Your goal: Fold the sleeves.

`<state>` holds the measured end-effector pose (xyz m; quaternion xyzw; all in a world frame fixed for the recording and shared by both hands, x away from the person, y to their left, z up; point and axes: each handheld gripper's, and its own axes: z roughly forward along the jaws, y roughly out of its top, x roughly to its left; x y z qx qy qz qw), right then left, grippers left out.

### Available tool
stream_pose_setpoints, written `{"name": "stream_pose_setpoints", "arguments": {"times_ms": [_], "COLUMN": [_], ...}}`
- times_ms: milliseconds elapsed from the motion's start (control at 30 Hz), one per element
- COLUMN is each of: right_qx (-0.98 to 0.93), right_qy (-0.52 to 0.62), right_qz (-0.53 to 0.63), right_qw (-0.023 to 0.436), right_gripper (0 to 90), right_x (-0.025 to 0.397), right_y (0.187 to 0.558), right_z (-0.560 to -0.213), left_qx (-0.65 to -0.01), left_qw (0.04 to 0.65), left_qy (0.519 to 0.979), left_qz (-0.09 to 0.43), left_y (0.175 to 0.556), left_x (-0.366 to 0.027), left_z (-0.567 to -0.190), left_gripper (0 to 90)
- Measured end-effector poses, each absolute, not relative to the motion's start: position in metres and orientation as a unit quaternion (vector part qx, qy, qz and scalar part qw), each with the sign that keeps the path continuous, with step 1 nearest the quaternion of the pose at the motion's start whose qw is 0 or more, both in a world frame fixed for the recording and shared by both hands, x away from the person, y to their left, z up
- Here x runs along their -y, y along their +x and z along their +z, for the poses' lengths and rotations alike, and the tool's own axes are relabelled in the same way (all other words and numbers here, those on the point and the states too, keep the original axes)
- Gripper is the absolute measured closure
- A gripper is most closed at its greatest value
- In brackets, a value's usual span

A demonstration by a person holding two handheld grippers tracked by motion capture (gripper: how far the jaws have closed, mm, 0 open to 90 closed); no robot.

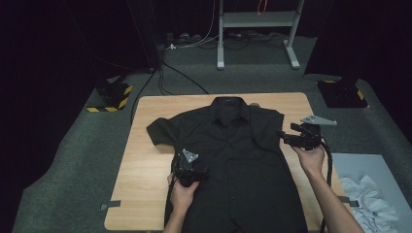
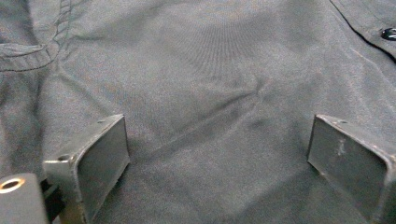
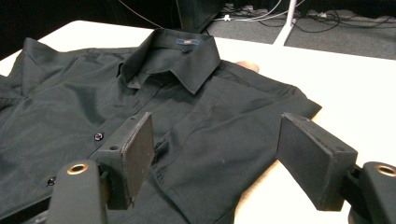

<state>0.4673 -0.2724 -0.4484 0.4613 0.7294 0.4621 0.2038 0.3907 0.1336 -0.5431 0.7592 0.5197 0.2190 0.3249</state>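
A black short-sleeved shirt lies flat and buttoned on the wooden table, its collar toward the far edge. My left gripper hovers low over the shirt's left front. In the left gripper view it is open, with smooth fabric between the jaws and a button at the top right. My right gripper is at the shirt's right side by the sleeve. In the right gripper view it is open and faces the collar and the right sleeve.
A crumpled white cloth lies on a grey surface right of the table. Stands with yellow-black stripes sit on the carpet at both far corners. A white desk frame and cables lie beyond.
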Motion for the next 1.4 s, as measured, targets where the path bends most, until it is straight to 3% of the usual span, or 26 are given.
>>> {"name": "stream_pose_setpoints", "arguments": {"times_ms": [1400], "right_qx": [-0.701], "right_qy": [0.465], "right_qz": [0.498], "right_qw": [0.211], "right_gripper": [26.8], "right_x": [0.308], "right_y": [0.42], "right_z": [-0.449], "left_qx": [-0.519], "left_qw": [0.325], "left_qy": [0.759], "left_qz": [0.22], "left_y": [0.391], "left_x": [-0.133], "left_z": [-0.543], "left_gripper": [5.8]}}
